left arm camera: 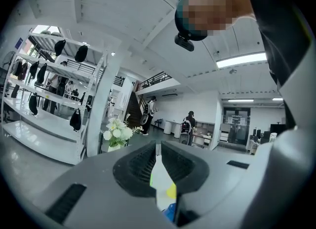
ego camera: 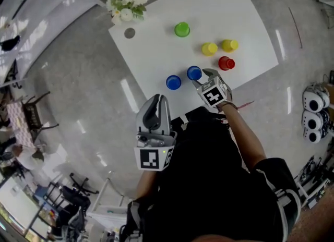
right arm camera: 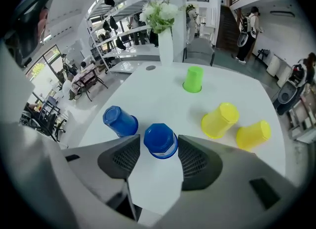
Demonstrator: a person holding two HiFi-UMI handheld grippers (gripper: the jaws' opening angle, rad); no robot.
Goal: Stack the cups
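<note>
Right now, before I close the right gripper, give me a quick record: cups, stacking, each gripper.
table: white table, flowers at its far corner
cups: six, all apart: green cup, two yellow cups, red cup, nearer blue cup, other blue cup
stacked: none yet
right gripper: open, jaws either side of the nearer blue cup, not clamped on it
left gripper: shut, empty, held short of the table
</note>
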